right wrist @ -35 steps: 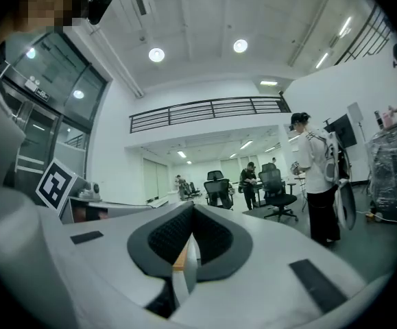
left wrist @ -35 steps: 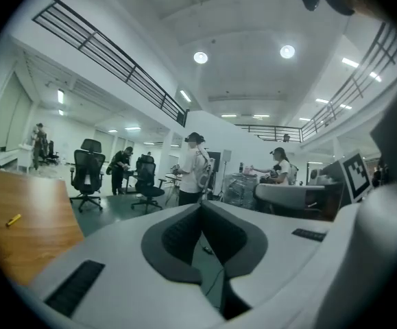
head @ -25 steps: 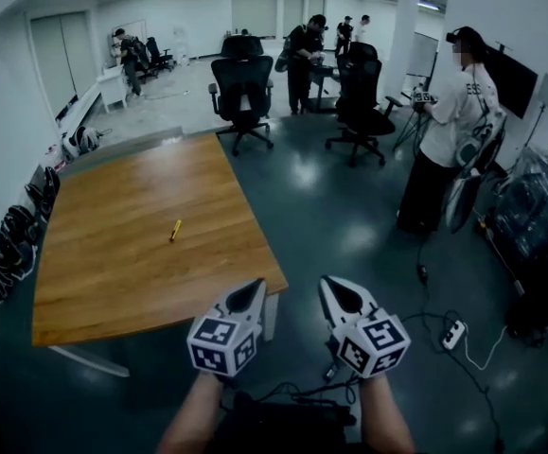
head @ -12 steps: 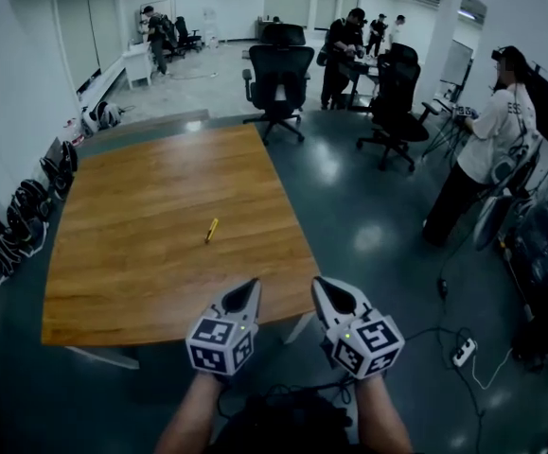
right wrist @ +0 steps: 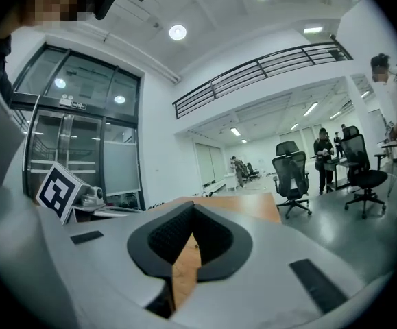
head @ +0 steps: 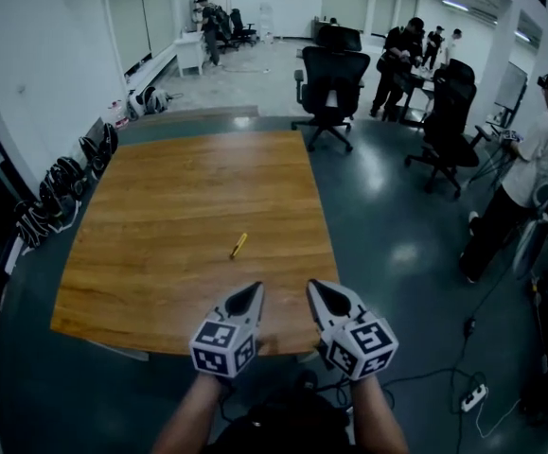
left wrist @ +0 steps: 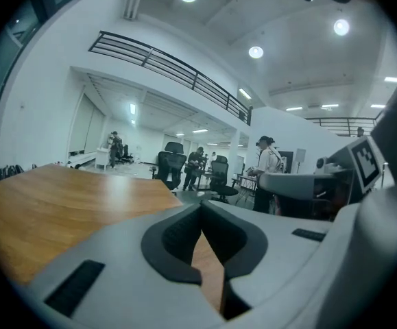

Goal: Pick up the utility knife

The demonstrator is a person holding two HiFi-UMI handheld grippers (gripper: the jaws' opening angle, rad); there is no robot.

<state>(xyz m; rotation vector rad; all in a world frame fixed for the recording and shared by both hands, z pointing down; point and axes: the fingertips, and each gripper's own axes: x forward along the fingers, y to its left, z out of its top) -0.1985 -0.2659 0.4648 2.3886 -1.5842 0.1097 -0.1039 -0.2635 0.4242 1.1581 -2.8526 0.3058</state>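
A small yellow utility knife point(head: 239, 245) lies on the large wooden table point(head: 160, 216), right of its middle and toward the near edge. My left gripper point(head: 257, 288) hovers over the table's near edge, shut with nothing between its jaws. My right gripper point(head: 313, 285) sits beside it at the same height, also shut and empty. Both point toward the table, a short way short of the knife. In the left gripper view the closed gripper point(left wrist: 201, 205) frames a strip of the tabletop point(left wrist: 54, 204). In the right gripper view the closed gripper point(right wrist: 193, 205) points over the tabletop point(right wrist: 246, 204).
Black office chairs point(head: 333, 88) stand beyond the table's far right corner. People point(head: 529, 173) stand at the right and in the background. Black bags point(head: 61, 183) line the left wall. A power strip point(head: 472, 397) and cables lie on the dark floor at the lower right.
The view has swung left and come closer to the table. The knife now sits nearly straight ahead of both grippers. Both grippers stayed shut.
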